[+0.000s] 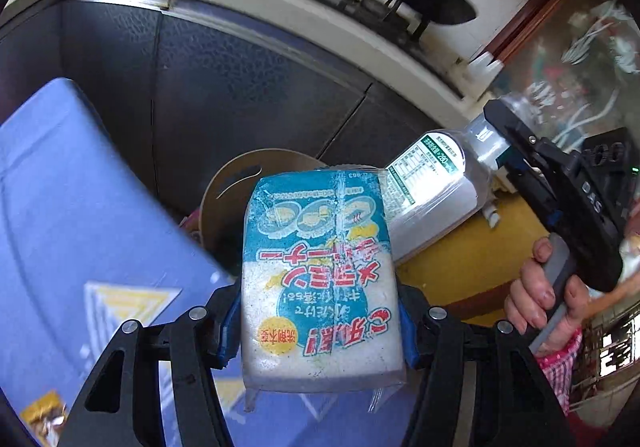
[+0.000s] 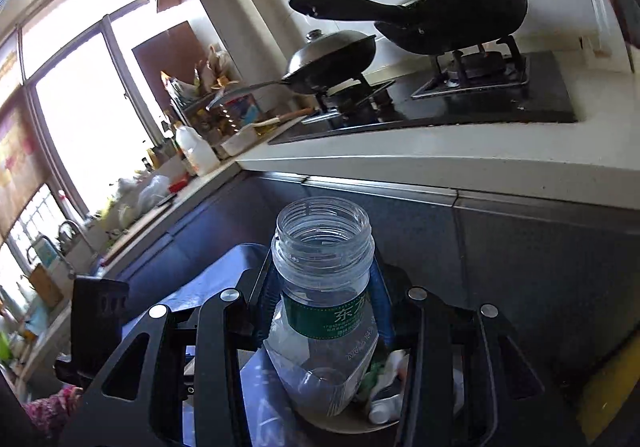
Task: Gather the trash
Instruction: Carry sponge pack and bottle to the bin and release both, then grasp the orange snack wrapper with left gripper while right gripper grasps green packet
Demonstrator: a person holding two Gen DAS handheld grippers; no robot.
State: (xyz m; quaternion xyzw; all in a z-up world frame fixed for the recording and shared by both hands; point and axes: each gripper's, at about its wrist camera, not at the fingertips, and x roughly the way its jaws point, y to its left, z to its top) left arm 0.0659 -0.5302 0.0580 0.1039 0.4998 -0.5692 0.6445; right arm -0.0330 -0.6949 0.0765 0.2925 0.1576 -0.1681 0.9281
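Note:
My left gripper [image 1: 320,327] is shut on a wrapped sponge pack [image 1: 316,255] with a blue and white printed wrapper; the blue pads press on both of its sides. Just behind the pack is the tan round lid of a trash bin [image 1: 228,199]. My right gripper [image 2: 324,287] is shut on a clear plastic bottle [image 2: 324,311] with a green label and no cap, its open mouth pointing away. In the left wrist view the right gripper [image 1: 494,135] holds the bottle [image 1: 432,187] beside the pack, with a hand [image 1: 536,295] on its handle. Under the bottle, the bin's rim [image 2: 360,423] shows with crumpled trash inside.
Dark cabinet doors [image 1: 240,87] run under a pale countertop [image 2: 440,163]. A black stove [image 2: 460,103] carries two lidded pans. A blue sheet with yellow triangles [image 1: 80,207] lies at the left. The floor by the bin is yellow [image 1: 460,259]. Bottles and bags crowd the counter by the window [image 2: 192,151].

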